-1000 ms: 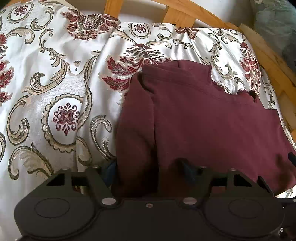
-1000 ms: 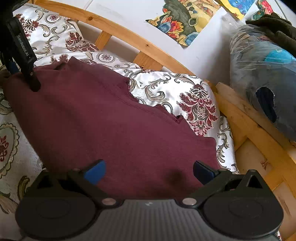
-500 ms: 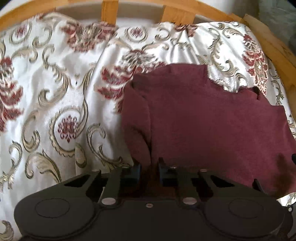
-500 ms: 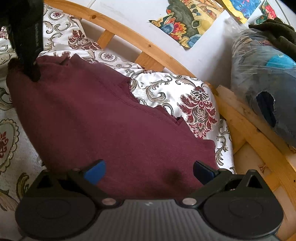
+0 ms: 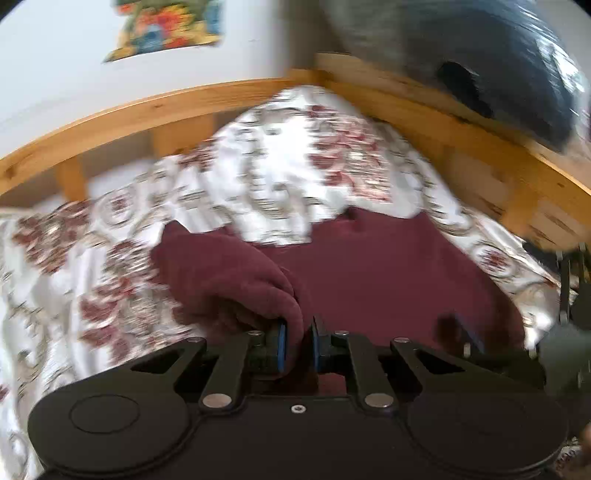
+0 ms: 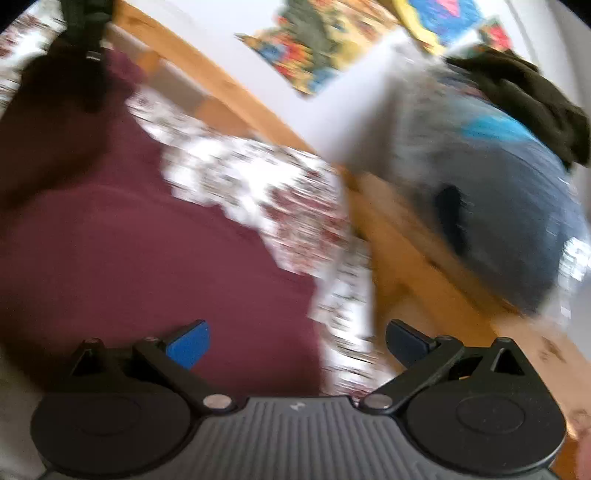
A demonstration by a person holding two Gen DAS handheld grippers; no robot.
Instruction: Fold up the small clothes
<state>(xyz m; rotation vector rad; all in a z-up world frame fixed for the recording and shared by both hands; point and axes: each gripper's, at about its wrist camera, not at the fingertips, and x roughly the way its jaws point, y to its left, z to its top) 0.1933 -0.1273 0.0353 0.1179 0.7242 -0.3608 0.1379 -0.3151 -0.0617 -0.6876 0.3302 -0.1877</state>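
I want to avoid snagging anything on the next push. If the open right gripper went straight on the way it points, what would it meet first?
Probably the maroon garment: the right gripper is open over its edge, with the patterned bedspread just beyond and the wooden bed frame behind. The picture is blurred, so depth is uncertain.

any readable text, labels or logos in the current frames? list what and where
None legible.
Left gripper, seen at the top left of the right wrist view: any label on it is too blurred to read.
Posters on the wall: colourful shapes only, motion-blurred, no readable words.
Right gripper body: a small light mark, not readable as text.
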